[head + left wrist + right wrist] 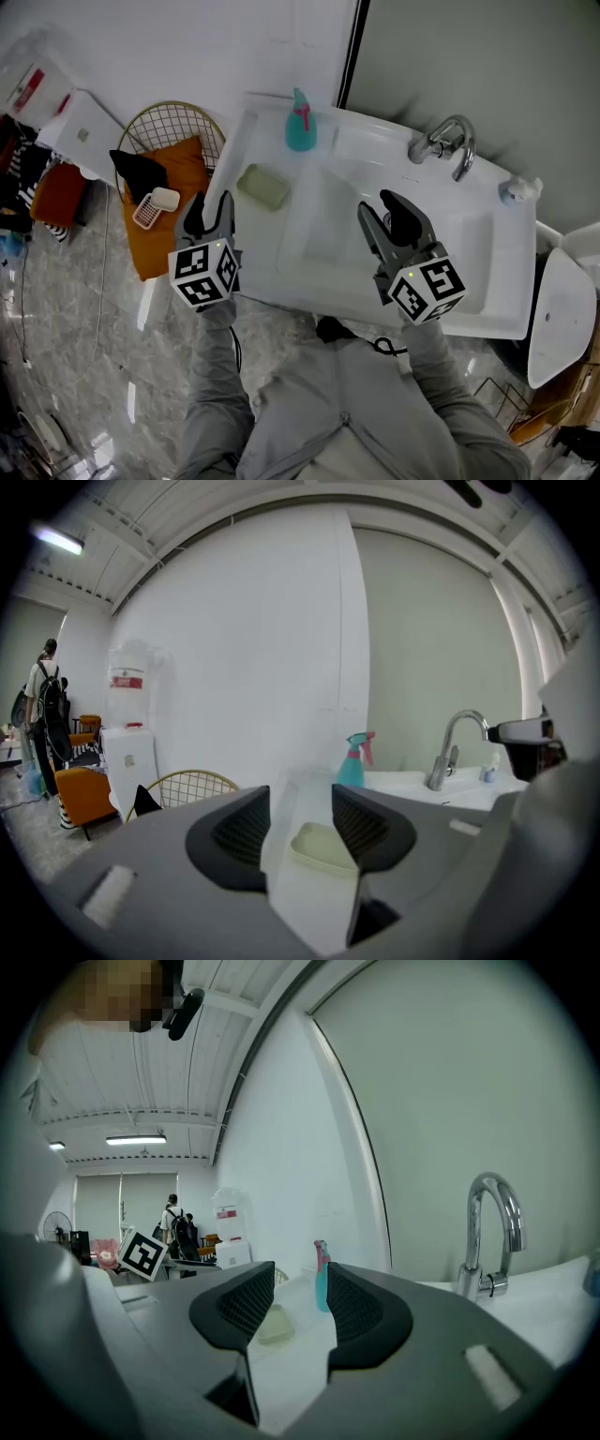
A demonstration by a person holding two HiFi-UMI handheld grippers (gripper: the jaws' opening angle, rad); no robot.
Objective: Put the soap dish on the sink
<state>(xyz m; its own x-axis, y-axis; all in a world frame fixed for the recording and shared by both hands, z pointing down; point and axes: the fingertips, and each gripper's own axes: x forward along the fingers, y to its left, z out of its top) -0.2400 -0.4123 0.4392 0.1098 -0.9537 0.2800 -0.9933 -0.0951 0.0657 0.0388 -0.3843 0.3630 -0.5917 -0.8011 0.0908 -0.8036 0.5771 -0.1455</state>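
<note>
A: Pale green, that soap dish [263,187]. Where does it lie?

B: On the sink [473,281], flat on the ledge at the sink's left end, with nothing touching it. A teal spray bottle [300,122] stands upright at the sink's back left corner, behind the dish and apart from it.

A: And the person's grippers?

B: The left gripper [212,214] hangs just off the sink's left front edge, near the dish but short of it. Its fingers [246,834] stand apart and hold nothing. Through the gap, its own view shows the dish lying further on, along the ledge.

A: The right one?

B: The right gripper [378,208] hovers over the basin, toward the sink's front. Its fingers [356,1312] are apart too, and empty. Between them the right gripper view shows the dish and the bottle, far off at the sink's left end.

A: What else stands on the sink?

B: A chrome faucet [445,142] on the back rim, right of the middle, and a small white bottle [518,189] at the sink's back right corner.

A: Beyond the sink's left end?

B: A gold wire chair [173,127] with an orange cushion [178,183]. A small white slotted tray [155,208] rests on the cushion, just beside a black cloth [139,171].
</note>
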